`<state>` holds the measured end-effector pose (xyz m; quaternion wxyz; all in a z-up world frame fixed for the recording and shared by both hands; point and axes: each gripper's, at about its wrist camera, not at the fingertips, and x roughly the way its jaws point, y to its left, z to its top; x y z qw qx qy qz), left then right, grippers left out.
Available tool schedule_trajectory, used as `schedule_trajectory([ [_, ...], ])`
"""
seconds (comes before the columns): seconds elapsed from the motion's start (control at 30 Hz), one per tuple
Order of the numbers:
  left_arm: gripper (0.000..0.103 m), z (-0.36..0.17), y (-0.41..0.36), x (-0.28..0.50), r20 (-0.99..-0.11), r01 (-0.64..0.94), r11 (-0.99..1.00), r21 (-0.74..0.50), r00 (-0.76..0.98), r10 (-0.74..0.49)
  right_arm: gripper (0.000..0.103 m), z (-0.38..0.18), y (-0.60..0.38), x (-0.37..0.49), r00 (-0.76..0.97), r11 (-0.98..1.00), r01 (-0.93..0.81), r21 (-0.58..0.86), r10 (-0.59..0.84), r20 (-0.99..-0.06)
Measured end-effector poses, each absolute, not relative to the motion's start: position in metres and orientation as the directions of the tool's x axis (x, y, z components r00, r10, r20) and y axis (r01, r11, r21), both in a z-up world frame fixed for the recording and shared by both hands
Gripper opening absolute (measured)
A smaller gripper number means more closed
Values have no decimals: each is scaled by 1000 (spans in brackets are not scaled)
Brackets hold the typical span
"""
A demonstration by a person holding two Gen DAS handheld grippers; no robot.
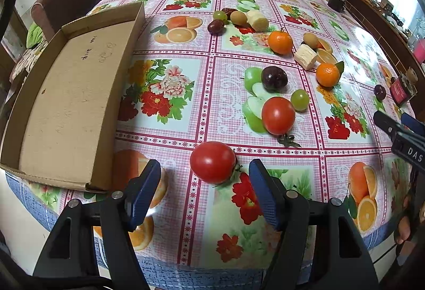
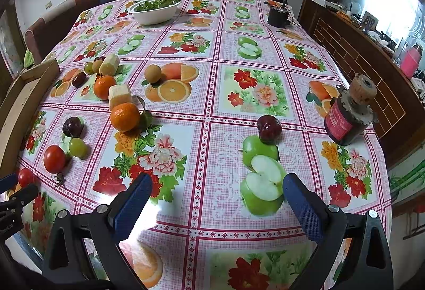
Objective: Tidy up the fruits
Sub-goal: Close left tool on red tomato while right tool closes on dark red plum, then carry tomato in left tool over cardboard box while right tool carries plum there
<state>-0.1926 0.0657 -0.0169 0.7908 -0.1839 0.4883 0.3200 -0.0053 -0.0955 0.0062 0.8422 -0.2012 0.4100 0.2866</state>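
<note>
Surface: we note a table [image 1: 186, 109] under a fruit-print cloth.
Box: shallow cardboard tray [image 1: 66, 104], far left.
Near tomato [image 1: 212, 162]: red, glossy, round; on the cloth just ahead of the left gripper [image 1: 204, 194].
Left gripper: jaws released, grasping nothing.
Right gripper [image 2: 216, 206]: jaws released, over bare cloth; a dark plum [image 2: 269, 129] lies farther off.

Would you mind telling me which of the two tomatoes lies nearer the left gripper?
The tomato just ahead of the open left gripper, between its blue fingertips. The other tomato sits farther back, beside a green grape.
</note>
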Motion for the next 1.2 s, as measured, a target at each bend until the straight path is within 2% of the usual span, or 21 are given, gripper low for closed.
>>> schedule_trajectory([
  [0.17, 68, -15, 66, -195, -884, -676, 737, 20, 332, 328, 96, 13, -106, 9, 464, 751, -660, -5, 403, -789],
  [0.23, 68, -15, 67, -196, -886, -674, 738, 17, 333, 324, 91, 12, -111, 21, 453, 762, -647, 26, 412, -790],
  [0.3, 68, -17, 67, -197, -887, -674, 738, 10, 334, 317, 80, 12, -115, 33, 429, 766, -639, 72, 432, -793],
  [0.33, 68, -18, 68, -197, -890, -674, 739, 9, 332, 314, 79, 13, -116, 38, 415, 764, -638, 98, 448, -792],
  [0.53, 68, -26, 73, -199, -894, -681, 732, 2, 326, 306, 77, 9, -112, 58, 430, 772, -629, 88, 441, -788],
  [0.67, 68, -27, 76, -198, -883, -681, 732, -1, 344, 319, 67, 3, -112, 70, 435, 783, -617, 79, 423, -795],
  [0.7, 67, -28, 76, -198, -880, -681, 732, 4, 346, 326, 63, 0, -113, 73, 430, 783, -616, 83, 423, -798],
  [0.8, 52, -27, 77, -197, -870, -673, 740, 1, 364, 332, 55, -10, -114, 82, 421, 794, -603, 85, 406, -811],
  [0.83, 39, -26, 77, -197, -867, -665, 747, -11, 379, 324, 54, -11, -115, 84, 420, 796, -599, 87, 405, -812],
  [0.87, 31, -26, 76, -196, -865, -660, 751, -15, 385, 321, 45, -10, -118, 84, 425, 796, -598, 92, 412, -806],
  [0.9, 31, -25, 75, -194, -865, -659, 752, 1, 377, 331, 35, -8, -121, 83, 433, 798, -595, 96, 419, -798],
  [0.97, 31, -24, 74, -192, -864, -653, 757, 13, 373, 337, 25, -2, -126, 81, 437, 794, -597, 112, 440, -784],
  [1.2, 31, -7, 70, -194, -845, -660, 751, 17, 392, 364, 25, 18, -118, 50, 372, 718, -669, 193, 548, -749],
])
